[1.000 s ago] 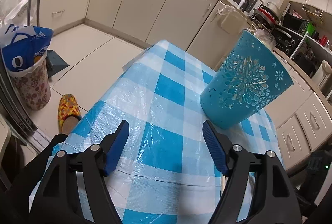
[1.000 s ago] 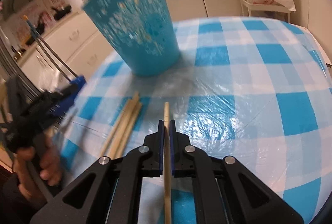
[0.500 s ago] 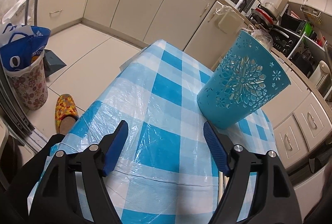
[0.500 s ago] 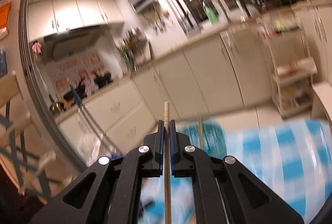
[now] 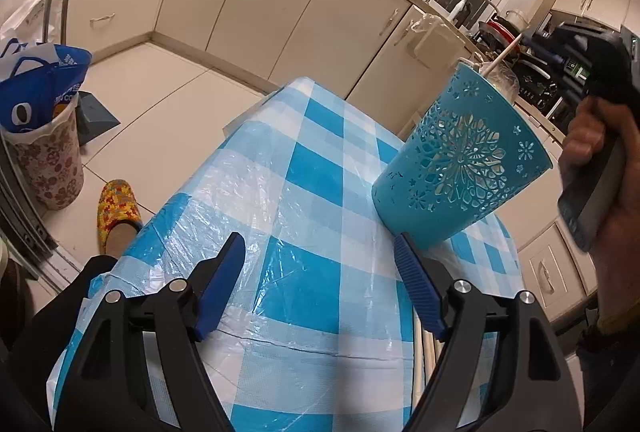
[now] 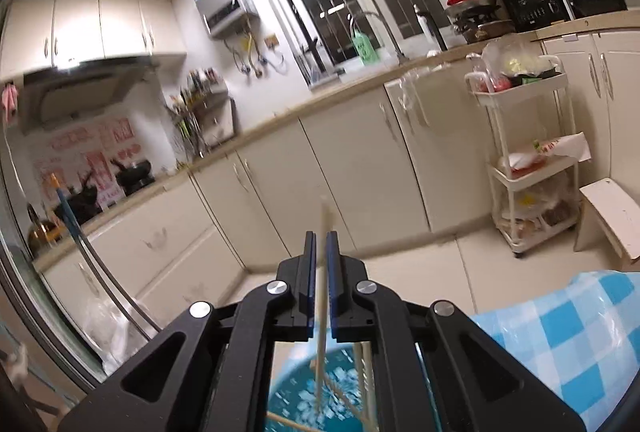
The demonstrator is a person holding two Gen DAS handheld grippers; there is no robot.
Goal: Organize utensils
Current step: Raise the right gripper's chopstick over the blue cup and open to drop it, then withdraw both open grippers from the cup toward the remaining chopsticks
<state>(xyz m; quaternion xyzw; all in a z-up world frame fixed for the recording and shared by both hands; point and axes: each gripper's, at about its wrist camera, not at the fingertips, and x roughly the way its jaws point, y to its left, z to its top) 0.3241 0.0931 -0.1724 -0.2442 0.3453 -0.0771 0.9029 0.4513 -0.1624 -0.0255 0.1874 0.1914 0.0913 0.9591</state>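
Right gripper (image 6: pixel 321 264) pinches a pale wooden chopstick (image 6: pixel 320 344) whose lower end dips into the teal lattice-cut holder (image 5: pixel 460 159) on the blue checked tablecloth (image 5: pixel 312 216). Left gripper (image 5: pixel 320 268) hangs with jaws spread wide just beside the holder.

the desk (image 5: pixel 316 167) wears a blue-and-white checked cloth under clear, wrinkled plastic. in the left wrist view a teal cut-out holder (image 5: pixel 460 159) stands on it at about two o'clock, leaning in the fisheye. pale wooden sticks (image 5: pixel 426 348) lie flat on the cloth at about four o'clock, partly hidden.
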